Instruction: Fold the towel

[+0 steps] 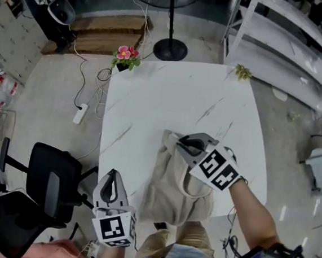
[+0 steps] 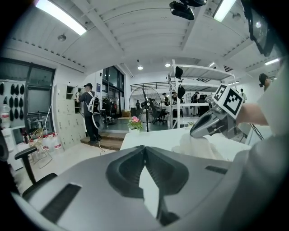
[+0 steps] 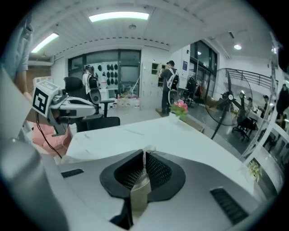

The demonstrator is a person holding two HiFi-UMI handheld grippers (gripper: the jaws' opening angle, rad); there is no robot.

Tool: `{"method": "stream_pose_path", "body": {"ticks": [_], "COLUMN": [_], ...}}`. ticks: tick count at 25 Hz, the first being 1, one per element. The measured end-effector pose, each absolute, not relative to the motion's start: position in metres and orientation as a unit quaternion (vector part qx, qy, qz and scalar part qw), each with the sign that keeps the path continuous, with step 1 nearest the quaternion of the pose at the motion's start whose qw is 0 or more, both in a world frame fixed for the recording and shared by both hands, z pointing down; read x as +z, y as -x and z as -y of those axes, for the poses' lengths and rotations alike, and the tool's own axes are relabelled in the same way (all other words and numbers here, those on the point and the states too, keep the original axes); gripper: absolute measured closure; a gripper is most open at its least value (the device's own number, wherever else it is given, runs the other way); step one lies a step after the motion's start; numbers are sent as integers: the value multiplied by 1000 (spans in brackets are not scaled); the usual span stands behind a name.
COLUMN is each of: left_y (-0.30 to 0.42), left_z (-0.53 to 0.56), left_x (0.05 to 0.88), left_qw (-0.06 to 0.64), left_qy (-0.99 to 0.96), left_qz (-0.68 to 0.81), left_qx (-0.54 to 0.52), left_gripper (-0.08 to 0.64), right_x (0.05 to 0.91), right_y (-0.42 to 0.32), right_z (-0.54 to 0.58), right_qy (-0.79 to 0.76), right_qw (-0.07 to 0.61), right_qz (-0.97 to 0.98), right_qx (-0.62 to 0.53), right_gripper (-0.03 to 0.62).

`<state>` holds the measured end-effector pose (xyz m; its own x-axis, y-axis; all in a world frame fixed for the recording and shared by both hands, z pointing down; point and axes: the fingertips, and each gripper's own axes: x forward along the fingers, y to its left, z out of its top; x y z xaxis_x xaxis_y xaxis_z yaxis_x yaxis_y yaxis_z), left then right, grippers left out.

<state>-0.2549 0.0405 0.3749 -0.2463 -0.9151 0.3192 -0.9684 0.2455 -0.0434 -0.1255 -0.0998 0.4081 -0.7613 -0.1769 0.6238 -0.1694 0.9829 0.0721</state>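
The right hand-held gripper (image 1: 178, 140) pinches the towel (image 1: 169, 189) on the table (image 1: 170, 92).

A white, grey-veined worktop (image 1: 169, 98) stands on a pale glossy floor (image 1: 51, 95). Pink flowers (image 1: 124, 53) sit at its far left corner, and a black fan (image 1: 170, 48) stands beyond its far edge. White shelving (image 1: 287, 50) runs along the right, a black office chair (image 1: 51, 180) is on the left, and strip lights (image 2: 61, 17) glow overhead.

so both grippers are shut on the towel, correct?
Half right. The right gripper is shut on the towel: the right gripper view shows fabric pinched between its jaws. The left gripper is shut too, but on nothing; the left gripper view shows its jaws together with no cloth between them.
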Motion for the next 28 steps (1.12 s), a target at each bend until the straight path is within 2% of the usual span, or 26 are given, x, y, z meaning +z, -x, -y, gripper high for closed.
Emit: {"method": "stream_pose_path", "body": {"ticks": [3,9,12,14,16,18,21,28], "left_y": [264,275,271,272,271,268,255,216], "left_z": [-63,-116,-129,-131,-129,-122,-104,-64], "left_x": [370,382,390,392,391,386,373,359], "left_qw": [112,127,120,114,110,98,80,-32], "left_qy": [-591,-576,-592,-601,-611,-628,-673,-785], "left_qz": [791,798,786,779,772,760,725,592], "left_qx": [113,121,132,134,135,134,124,178], "left_gripper": [552,552,552,552,552,552,552,550], "right_x": [407,495,520,520,510,487,441,386], "right_y": [167,224,232,236,238,234,224,151], "right_z": [46,-19,-22,-21,-25,-33,-40,-25], "right_qy": [-46,-13,-24,-25,-16,-6,5,-39], "right_qw": [328,398,407,400,382,349,303,276], "right_qz": [943,915,911,915,924,936,952,960], "right_qx": [-34,-62,-59,-47,-13,31,51,35], "right_gripper": [560,561,563,560,530,500,489,489]}}
